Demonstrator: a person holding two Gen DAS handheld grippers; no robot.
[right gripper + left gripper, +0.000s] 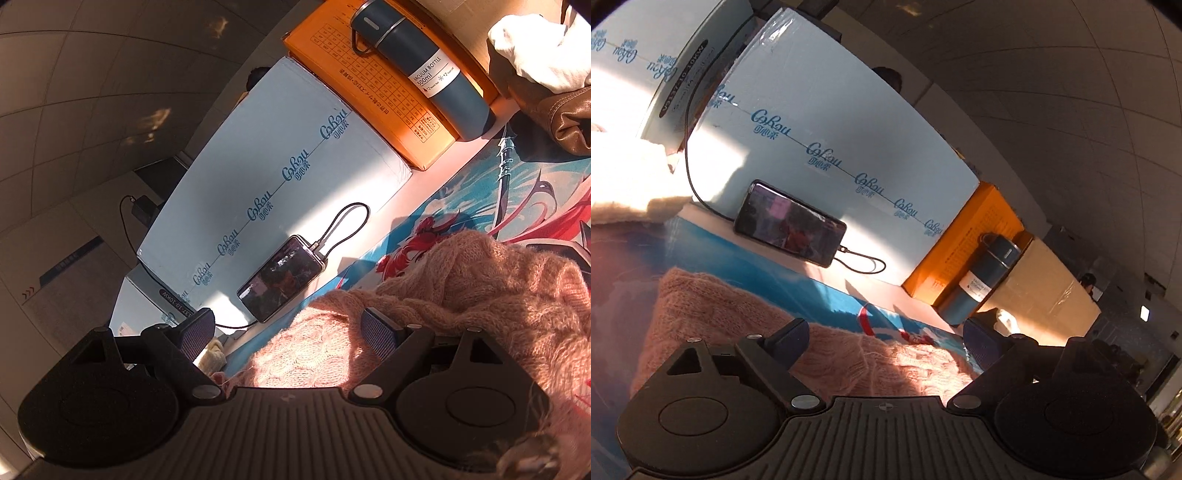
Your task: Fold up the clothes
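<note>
A pink knitted sweater [746,317] lies on a blue illustrated mat [746,258]. My left gripper [882,339] hovers just over the sweater's edge, jaws wide apart with nothing held. In the right wrist view the same pink sweater [480,295] is bunched up in folds on the mat [517,192]. My right gripper [288,332] stands open; its right finger [376,338] rests against the knit, the left finger [195,332] is off the fabric.
A phone [790,232] on a charging cable leans against a large pale blue box [831,129]. An orange box [964,251] and a dark vacuum bottle [979,277] stand to the right. A cream fabric pile [624,177] lies left. A brown leather bag [554,110] with white cloth sits far right.
</note>
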